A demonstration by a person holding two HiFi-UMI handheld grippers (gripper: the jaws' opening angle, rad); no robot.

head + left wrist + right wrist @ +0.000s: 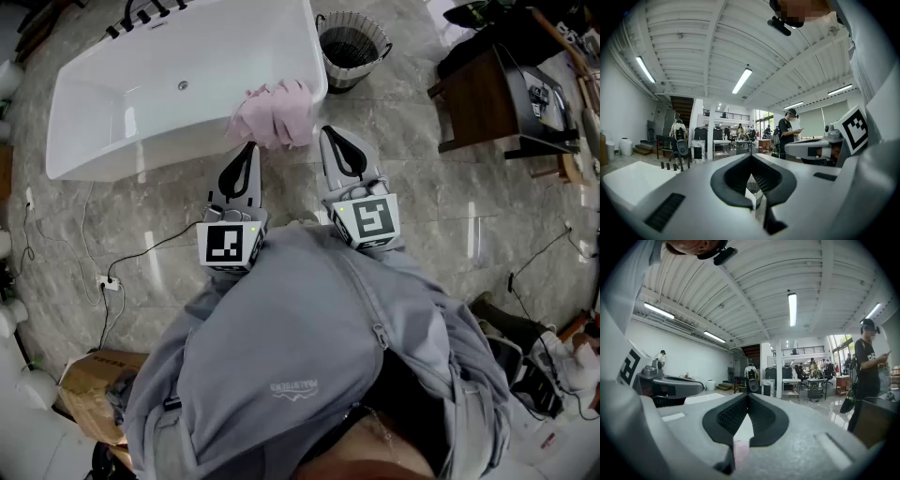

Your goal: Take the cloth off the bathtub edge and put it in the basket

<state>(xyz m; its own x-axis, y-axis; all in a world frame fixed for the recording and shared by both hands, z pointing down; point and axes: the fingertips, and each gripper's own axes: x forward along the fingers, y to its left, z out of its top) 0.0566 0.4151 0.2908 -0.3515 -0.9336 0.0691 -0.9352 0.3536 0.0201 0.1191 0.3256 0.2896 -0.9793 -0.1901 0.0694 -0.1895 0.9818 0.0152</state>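
Observation:
A pink cloth (274, 114) lies bunched over the near right edge of the white bathtub (141, 94). A wicker basket (352, 42) stands on the floor just past the tub's right end. My left gripper (250, 147) is held level a little short of the cloth, jaws shut with nothing between them. My right gripper (329, 132) is beside it, to the right of the cloth, also shut and empty. In the right gripper view the closed jaws (747, 397) frame a strip of pink cloth (740, 449) low in the gap. The left gripper (751, 158) looks level across the room.
A dark wooden cabinet (487, 94) stands at the right. Cables and a power strip (108, 281) lie on the marble floor at the left, near a cardboard box (89, 375). A person (790, 131) stands farther off, looking at a phone. Black taps (150, 11) sit at the tub's far end.

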